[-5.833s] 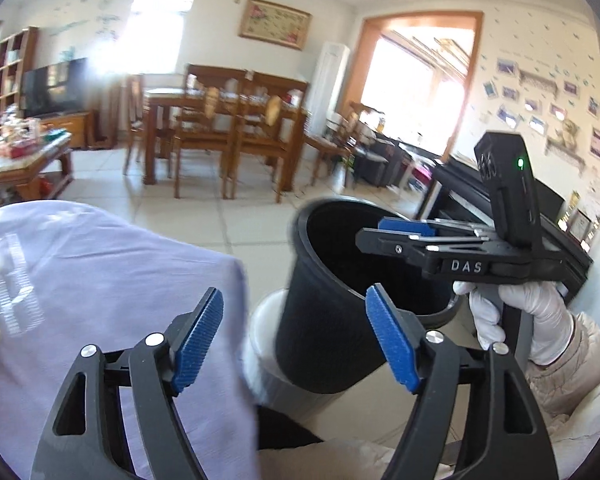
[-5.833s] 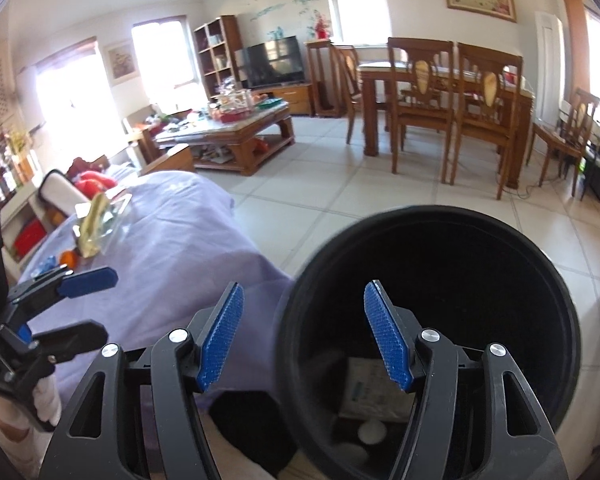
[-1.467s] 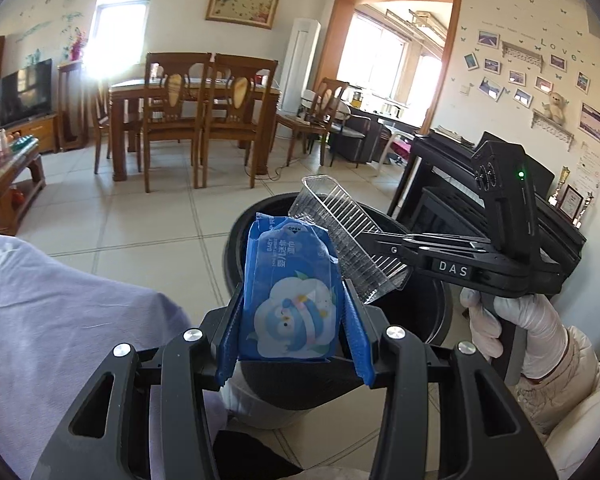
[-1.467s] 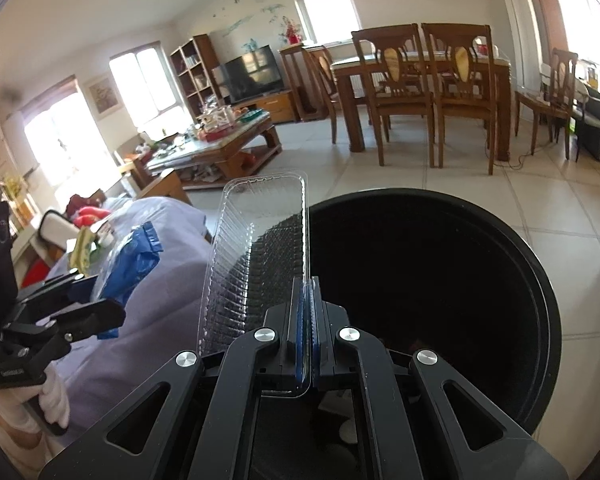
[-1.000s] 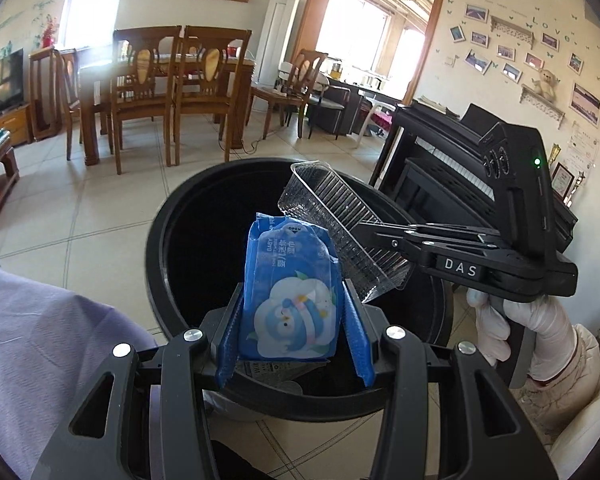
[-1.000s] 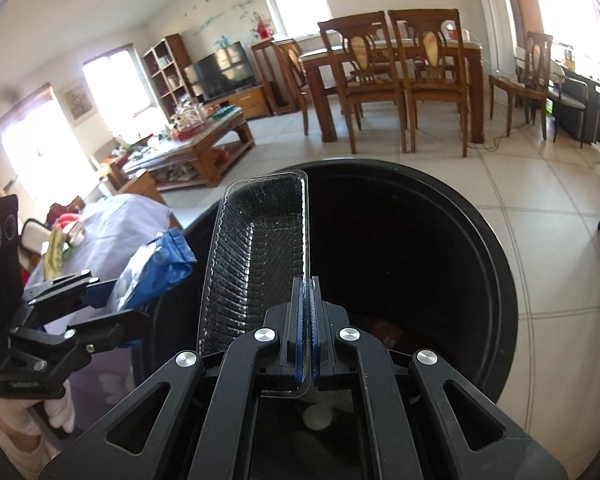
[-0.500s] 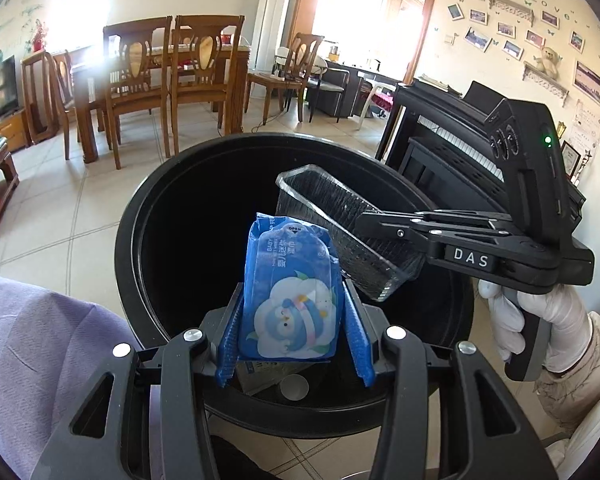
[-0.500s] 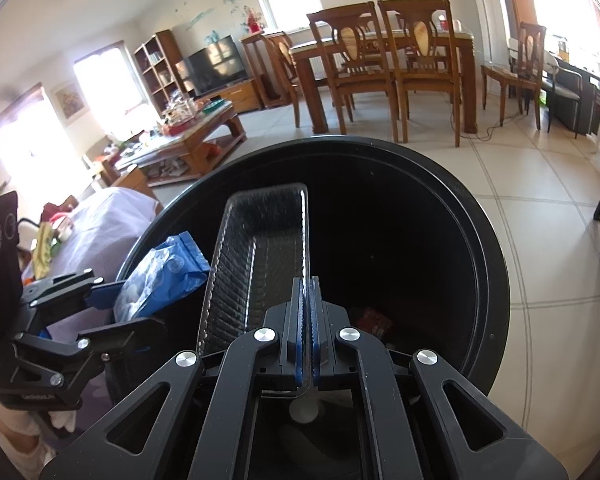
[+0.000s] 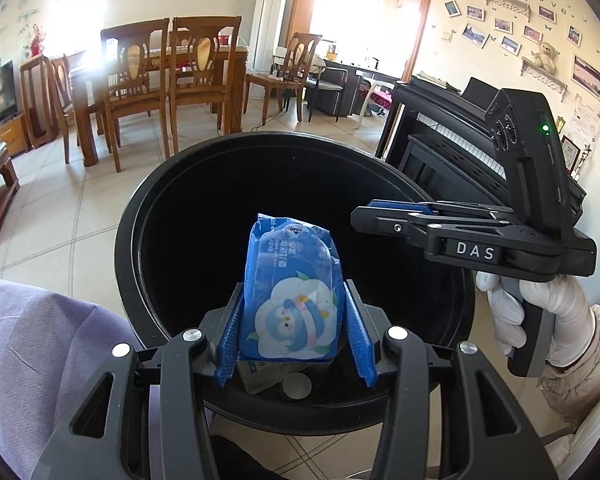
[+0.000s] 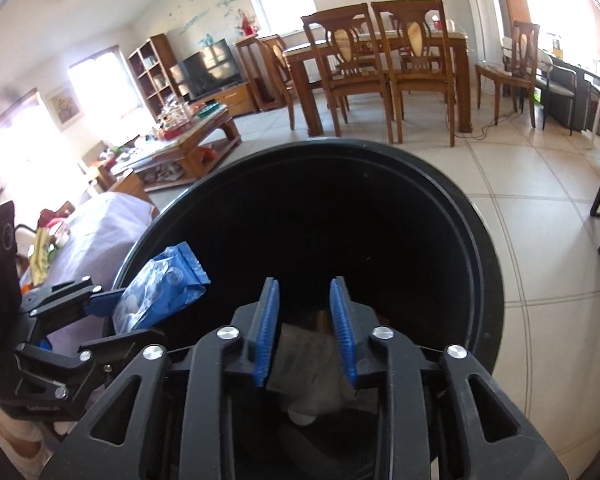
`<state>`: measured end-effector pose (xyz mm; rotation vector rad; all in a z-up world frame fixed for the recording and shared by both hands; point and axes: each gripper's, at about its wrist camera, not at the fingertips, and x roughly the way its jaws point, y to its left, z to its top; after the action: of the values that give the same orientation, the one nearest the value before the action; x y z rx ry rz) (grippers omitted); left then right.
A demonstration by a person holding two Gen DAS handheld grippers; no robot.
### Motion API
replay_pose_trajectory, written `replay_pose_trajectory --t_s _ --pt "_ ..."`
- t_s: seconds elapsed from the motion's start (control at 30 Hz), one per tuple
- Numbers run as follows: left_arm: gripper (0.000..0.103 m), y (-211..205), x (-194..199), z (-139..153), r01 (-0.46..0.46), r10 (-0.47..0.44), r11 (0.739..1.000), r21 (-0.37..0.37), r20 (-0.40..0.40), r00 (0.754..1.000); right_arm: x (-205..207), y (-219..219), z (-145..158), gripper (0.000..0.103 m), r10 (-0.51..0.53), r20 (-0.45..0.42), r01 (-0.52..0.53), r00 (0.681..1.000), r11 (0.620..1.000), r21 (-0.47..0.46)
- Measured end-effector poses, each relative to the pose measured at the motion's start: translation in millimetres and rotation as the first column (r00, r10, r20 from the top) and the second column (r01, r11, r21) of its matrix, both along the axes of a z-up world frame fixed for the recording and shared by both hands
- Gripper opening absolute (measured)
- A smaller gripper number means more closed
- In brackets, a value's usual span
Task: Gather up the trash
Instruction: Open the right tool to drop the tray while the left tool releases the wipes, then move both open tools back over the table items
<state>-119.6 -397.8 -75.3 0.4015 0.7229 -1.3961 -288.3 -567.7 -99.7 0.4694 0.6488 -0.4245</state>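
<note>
My left gripper (image 9: pixel 296 336) is shut on a blue wet-wipes pack (image 9: pixel 290 300) with a penguin picture and holds it over the mouth of a round black trash bin (image 9: pixel 148 200). The pack also shows in the right wrist view (image 10: pixel 160 290), at the bin's (image 10: pixel 484 280) left rim. My right gripper (image 10: pixel 306 332) is open and empty above the bin, and shows side-on in the left wrist view (image 9: pixel 396 212). Paper trash (image 10: pixel 308 360) lies at the bin's bottom. The clear plastic tray is out of sight.
A lilac-covered surface (image 9: pixel 32 344) lies left of the bin. A black piano (image 9: pixel 452 148) stands at the right. A dining table with chairs (image 10: pixel 380 60) and a coffee table (image 10: pixel 180 140) stand farther off on the tiled floor.
My right gripper has opened and let go of the clear plastic tray, which has dropped out of view. My left gripper still holds the wipes pack over the bin.
</note>
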Motion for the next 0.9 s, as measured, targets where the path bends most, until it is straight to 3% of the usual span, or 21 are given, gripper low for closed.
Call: replay_pose_trajectory --t_s 0.13,0.37,0.43,0.5,0.63,0.67,0.9 --pt "0.063 5 -1 1 -0.007 0.007 1.0 -0.018 0.009 1.0 -2 1 3 0.034 -0.013 0.008 0.013 1.0 1.0 -0.008" --pt "0.063 13 0 6 -0.006 0.006 0.999 -0.039 0.003 1.0 0 11 15 0.038 -0.01 0.017 0.011 1.0 1.0 -0.028" --pt "0.065 19 0 9 -0.013 0.014 0.999 -0.05 0.006 1.0 1 14 18 0.045 -0.007 0.019 0.007 1.0 0.999 -0.032" --pt "0.075 27 3 14 -0.032 0.033 0.997 -0.067 0.015 0.999 4 20 23 0.055 -0.002 0.03 0.003 1.0 0.999 -0.034" --pt "0.077 52 12 26 -0.08 0.084 0.991 -0.106 0.029 0.996 16 36 33 0.068 0.021 0.044 -0.019 0.999 0.998 -0.052" --pt "0.082 59 16 29 -0.096 0.101 0.989 -0.114 0.032 0.994 21 41 37 0.072 0.028 0.053 -0.025 0.998 0.998 -0.054" --pt "0.094 119 47 47 -0.243 0.254 0.954 -0.172 0.039 0.967 63 86 57 0.081 0.124 0.072 -0.119 0.99 0.99 -0.078"
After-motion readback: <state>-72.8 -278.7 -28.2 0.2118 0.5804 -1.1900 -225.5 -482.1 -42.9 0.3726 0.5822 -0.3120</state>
